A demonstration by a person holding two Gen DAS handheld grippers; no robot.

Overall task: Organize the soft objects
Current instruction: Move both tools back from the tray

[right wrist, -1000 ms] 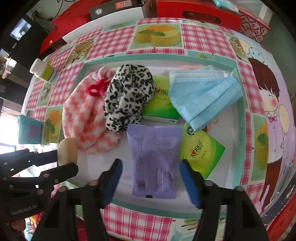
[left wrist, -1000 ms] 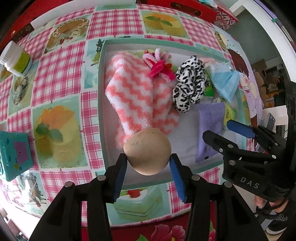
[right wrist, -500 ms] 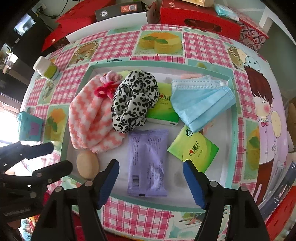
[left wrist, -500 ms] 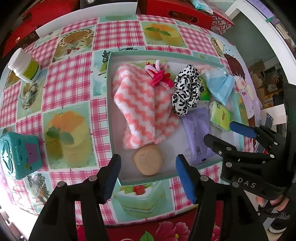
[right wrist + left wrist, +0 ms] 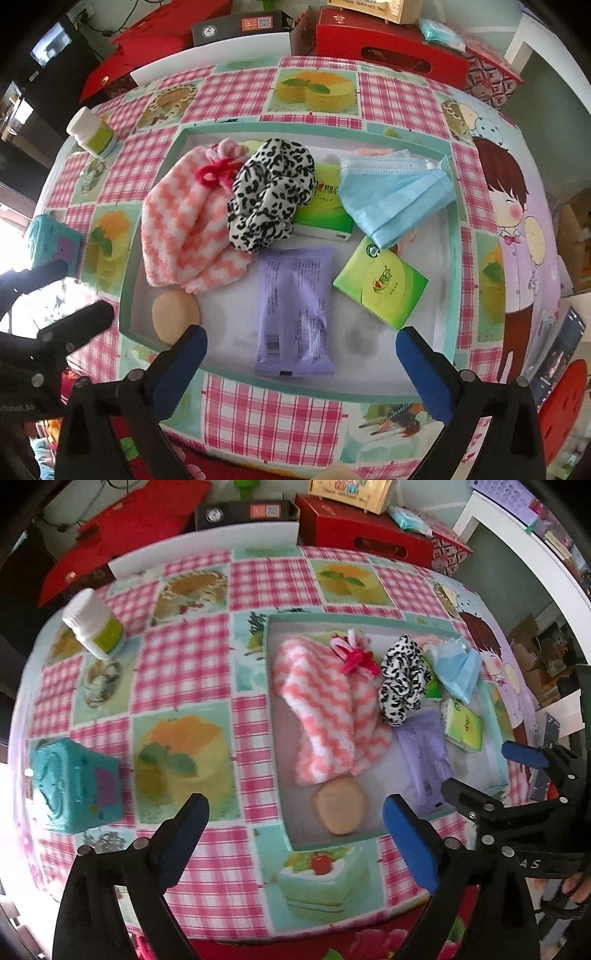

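Note:
A shallow white tray with a teal rim [image 5: 280, 812] [image 5: 127, 295] lies on the checked tablecloth. In it rest a pink-and-white fluffy cloth [image 5: 325, 716] [image 5: 184, 229], a leopard-print scrunchie [image 5: 402, 679] [image 5: 269, 192], a blue face mask [image 5: 391, 188], a purple packet [image 5: 295, 306], two green tissue packs [image 5: 380, 284] and a tan sponge puff [image 5: 340, 805] [image 5: 175, 314] at the near left corner. My left gripper [image 5: 295, 838] hangs above the tray's near rim, jaws opening wide, nothing between them. My right gripper [image 5: 301, 354] hovers over the purple packet, jaws opening, not touching it.
A white pill bottle [image 5: 92, 627] lies on the cloth at the far left and a teal box [image 5: 74, 786] sits at the left edge. Red boxes [image 5: 388, 48] line the back. A phone [image 5: 561, 354] lies off the right side.
The left gripper let go of the tan puff, which now lies in the tray's near corner. Both grippers opened wider and rose away from the tray.

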